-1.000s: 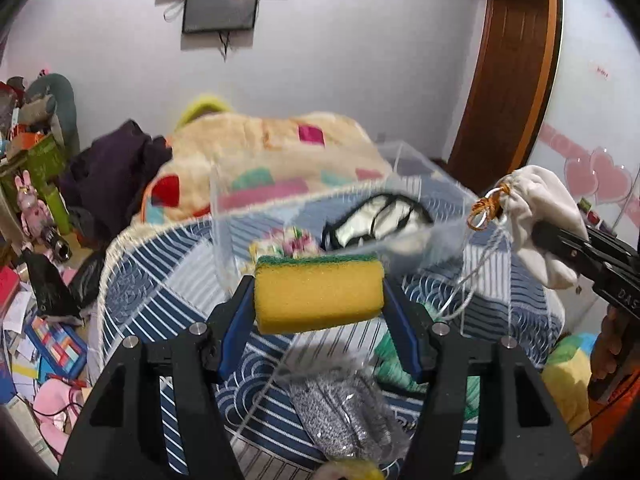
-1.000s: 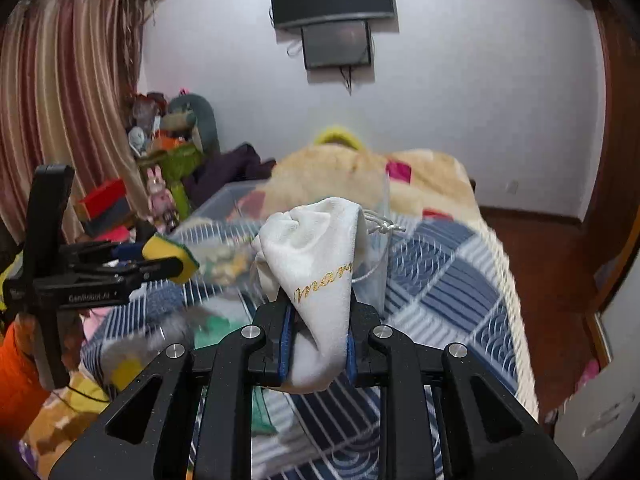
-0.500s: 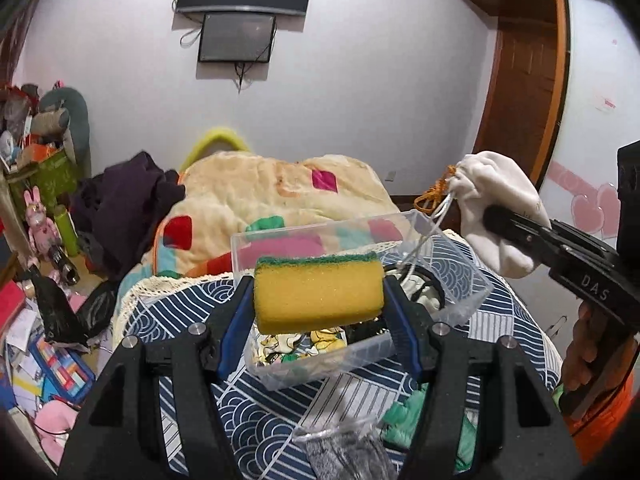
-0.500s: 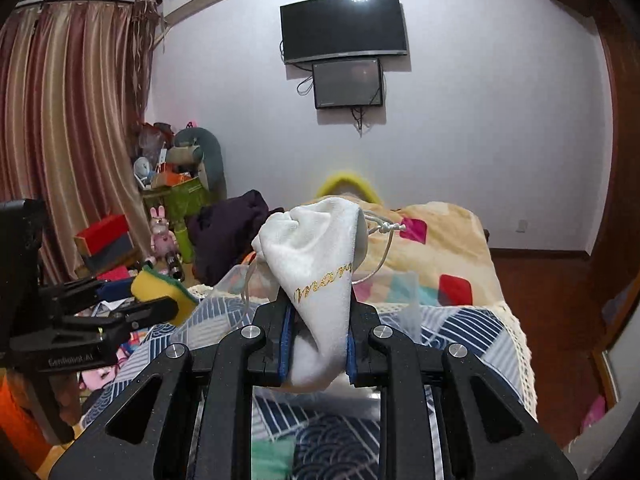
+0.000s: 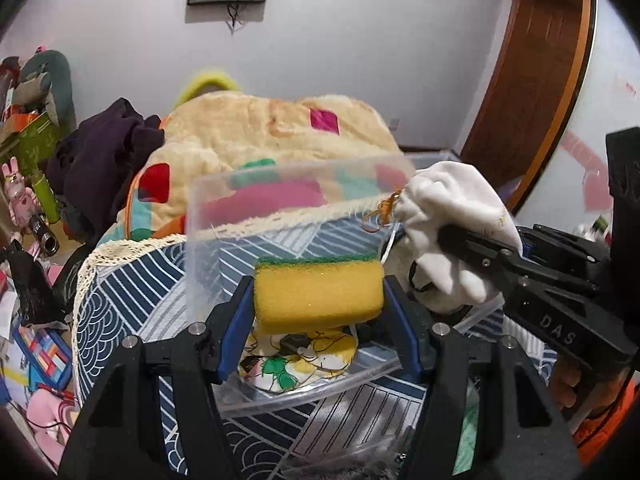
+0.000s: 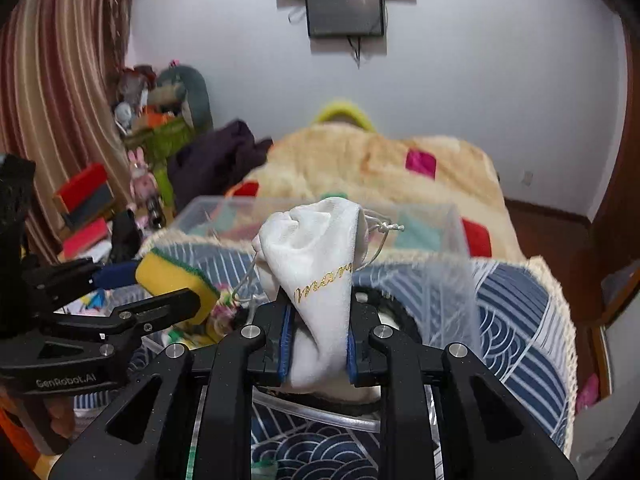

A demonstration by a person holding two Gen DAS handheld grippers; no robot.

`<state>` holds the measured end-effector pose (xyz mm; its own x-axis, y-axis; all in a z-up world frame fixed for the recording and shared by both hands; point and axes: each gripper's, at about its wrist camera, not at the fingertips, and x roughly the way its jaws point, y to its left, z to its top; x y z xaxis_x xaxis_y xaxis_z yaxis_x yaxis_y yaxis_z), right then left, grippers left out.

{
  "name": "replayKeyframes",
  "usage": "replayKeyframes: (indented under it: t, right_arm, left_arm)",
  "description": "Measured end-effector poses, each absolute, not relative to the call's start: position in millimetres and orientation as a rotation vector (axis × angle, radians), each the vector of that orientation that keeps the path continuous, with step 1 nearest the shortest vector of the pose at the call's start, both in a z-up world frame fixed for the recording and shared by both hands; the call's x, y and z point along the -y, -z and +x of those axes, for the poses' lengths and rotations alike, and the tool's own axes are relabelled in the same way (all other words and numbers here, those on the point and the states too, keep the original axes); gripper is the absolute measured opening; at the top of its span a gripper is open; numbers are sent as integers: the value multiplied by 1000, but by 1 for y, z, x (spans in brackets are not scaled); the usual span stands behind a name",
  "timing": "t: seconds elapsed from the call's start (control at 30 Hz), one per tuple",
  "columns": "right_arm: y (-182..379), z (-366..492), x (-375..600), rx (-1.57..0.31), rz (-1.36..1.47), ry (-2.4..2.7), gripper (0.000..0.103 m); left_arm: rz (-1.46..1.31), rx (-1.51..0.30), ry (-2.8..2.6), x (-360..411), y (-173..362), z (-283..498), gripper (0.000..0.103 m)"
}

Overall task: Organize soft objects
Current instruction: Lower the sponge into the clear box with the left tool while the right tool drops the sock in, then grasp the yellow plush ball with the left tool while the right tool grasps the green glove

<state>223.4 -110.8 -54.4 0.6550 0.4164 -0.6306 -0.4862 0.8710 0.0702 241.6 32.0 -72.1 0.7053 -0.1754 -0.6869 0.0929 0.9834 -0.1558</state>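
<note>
My left gripper is shut on a yellow sponge with a green top and holds it over the clear plastic box on the blue patterned bed cover. The sponge also shows in the right wrist view. My right gripper is shut on a white drawstring pouch over the box's right side. The pouch also shows in the left wrist view. A floral cloth and a black-edged item lie in the box.
A cream blanket with coloured patches lies behind the box. Dark clothes are piled at the back left. Toys and boxes crowd the floor at the left. A grey speckled item and green cloth lie near the front.
Both grippers have moved forward and down over the clear box. The sponge and the pouch now hang above its inside, closer together.
</note>
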Motion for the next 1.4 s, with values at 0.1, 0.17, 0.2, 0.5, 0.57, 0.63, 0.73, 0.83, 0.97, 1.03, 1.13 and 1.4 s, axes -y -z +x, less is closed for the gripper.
replayKeyframes:
  t: [0.1,0.17,0.2,0.5,0.57,0.63,0.73,0.83,0.97,1.03,1.13,1.4]
  right_arm:
    - [61,223,113,-717,-115,-507,20]
    - [60,224,115,-717,-125,-500,20]
    - [60,224,116,-718,-128,-499,20]
    - [45,206,130,-667,-146,-496,50]
    - [38,198,134,-640,-148,-497,52]
    - [31,190,139,-617,-144,-502,54]
    - [21,175,145,-575,-136,-502,59]
    - [15,159,151,-534,-140,-499,66]
    - [14,138,158,-510,-146,-511,68]
    - [20,131,160,-519,-146,-516,69]
    - [30,120,161,-545,-154,-523,69]
    - [80,110,151,-703,-152,-586,68]
  left_arm:
    - [-73,-792,141,-25,77,246,62]
    - [-58,-794,136,-22,78,245,63]
    - [-56,-793,133,-21,79,245,64]
    - [-54,-774,156,-19,62,227,79]
    - [-45,-754,157,-18,54,216,86]
    - [-38,-726,157,-17,46,204,92]
    - [-27,-697,172,-17,35,185,92]
    - [-13,-660,149,-20,26,162,98]
    - [-24,-635,124,-27,25,133,101]
    - [-34,-644,116,-27,31,122,101]
    - [-54,-678,101,-31,46,108,101]
    - [-116,-795,104,-31,100,82,101]
